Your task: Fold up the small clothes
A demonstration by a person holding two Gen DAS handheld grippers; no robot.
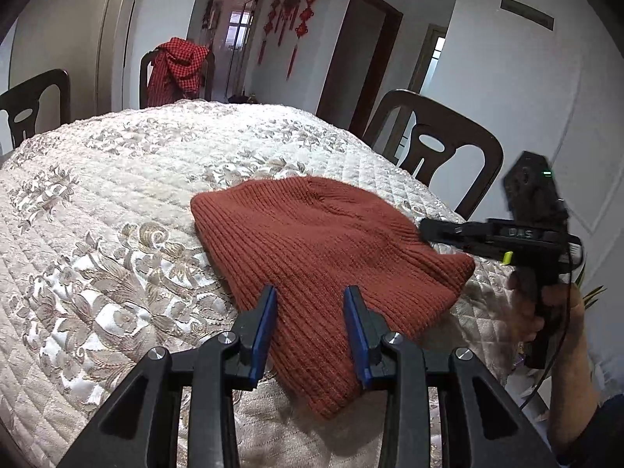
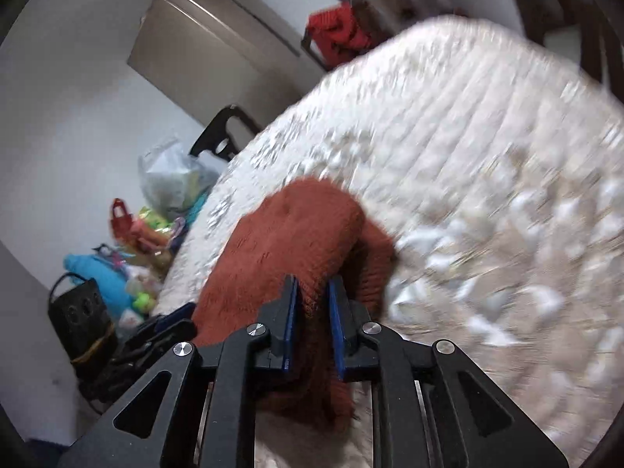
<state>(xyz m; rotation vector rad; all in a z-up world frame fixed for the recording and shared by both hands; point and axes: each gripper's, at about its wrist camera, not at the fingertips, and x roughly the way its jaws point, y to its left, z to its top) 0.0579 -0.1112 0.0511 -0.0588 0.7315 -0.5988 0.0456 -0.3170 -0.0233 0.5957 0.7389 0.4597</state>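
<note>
A rust-red knitted hat (image 1: 323,249) lies flat on the quilted floral tablecloth (image 1: 117,195). My left gripper (image 1: 311,296) is open, its blue-padded fingers hovering over the hat's near edge. My right gripper (image 1: 429,230) shows at the right in the left wrist view, touching the hat's right edge. In the blurred right wrist view the right gripper (image 2: 313,286) is nearly closed on a lifted fold of the hat (image 2: 296,234). The left gripper (image 2: 171,319) shows at the lower left of that view.
Dark wooden chairs (image 1: 440,148) stand around the table; one at the back carries a red checked cloth (image 1: 175,66). Beyond the table's left edge in the right wrist view are bags and toys (image 2: 156,214) and a black box (image 2: 82,319) on the floor.
</note>
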